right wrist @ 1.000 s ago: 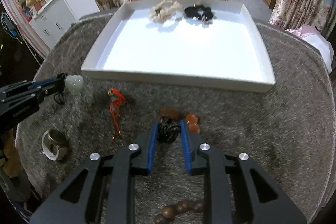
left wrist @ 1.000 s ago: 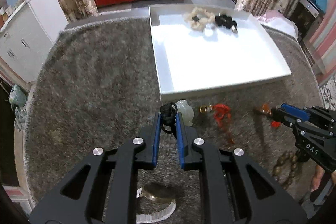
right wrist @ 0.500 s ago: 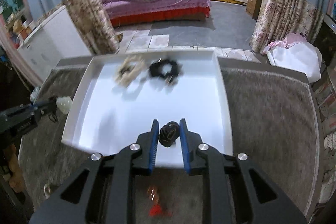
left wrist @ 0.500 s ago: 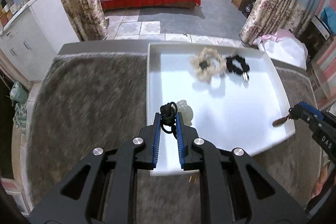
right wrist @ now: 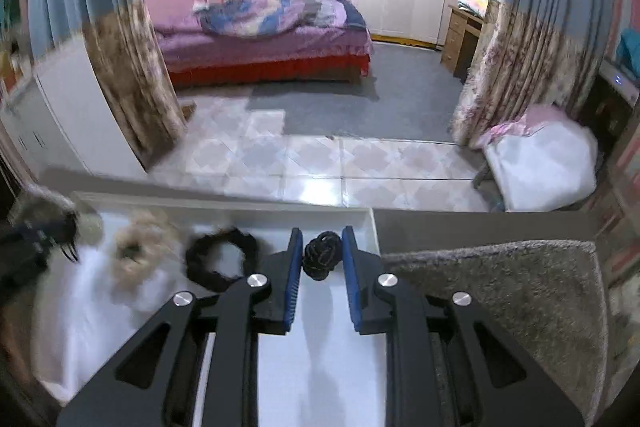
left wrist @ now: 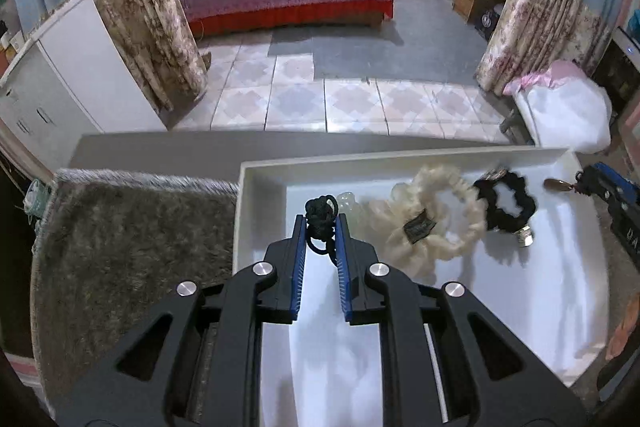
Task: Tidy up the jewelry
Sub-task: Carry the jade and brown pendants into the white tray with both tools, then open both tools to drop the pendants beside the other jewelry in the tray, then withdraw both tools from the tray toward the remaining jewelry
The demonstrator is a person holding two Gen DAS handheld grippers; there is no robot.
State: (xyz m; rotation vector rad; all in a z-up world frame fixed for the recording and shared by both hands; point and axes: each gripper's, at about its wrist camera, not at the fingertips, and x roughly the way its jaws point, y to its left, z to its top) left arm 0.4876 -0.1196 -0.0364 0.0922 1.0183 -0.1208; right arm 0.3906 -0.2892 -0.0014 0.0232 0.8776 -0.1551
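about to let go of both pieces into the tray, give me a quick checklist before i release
1. Left gripper shut on black cord knot: ok.
2. Right gripper shut on dark knot: ok.
3. Both grippers over white tray: ok.
4. Left drop spot apart from cream scrunchie: ok.
5. Right drop spot apart from black scrunchie: ok, but near the tray's wall.
6. Height above tray floor: cannot tell.

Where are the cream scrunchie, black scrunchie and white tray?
cream scrunchie [left wrist: 460, 227], left wrist view, on its right fabric band.
black scrunchie [left wrist: 520, 207], left wrist view, on its right fabric band.
white tray [left wrist: 552, 291], left wrist view, on bare floor at its right.
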